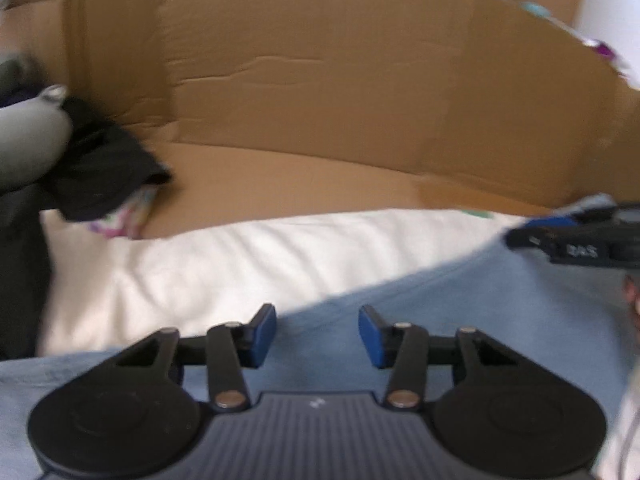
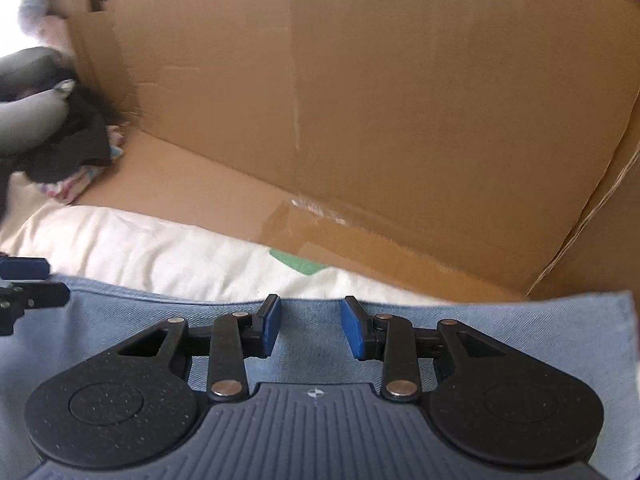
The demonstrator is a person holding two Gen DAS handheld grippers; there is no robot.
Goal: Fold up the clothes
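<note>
Blue-padded jaws of the left gripper [image 1: 317, 334] stand parted and hold nothing, as do those of the right gripper [image 2: 311, 328]; both hang over the pale blue garment [image 2: 520, 320], which lies spread directly beneath and ahead of each. Its far edge runs crosswise just past the right jaws, slanting away ahead of the left, with white bedding [image 1: 240, 252] beyond, then a cardboard wall [image 2: 400, 100]. Neither gripper looks nearer; a dark clothes heap [image 1: 108, 168] sits well off to the left.
</note>
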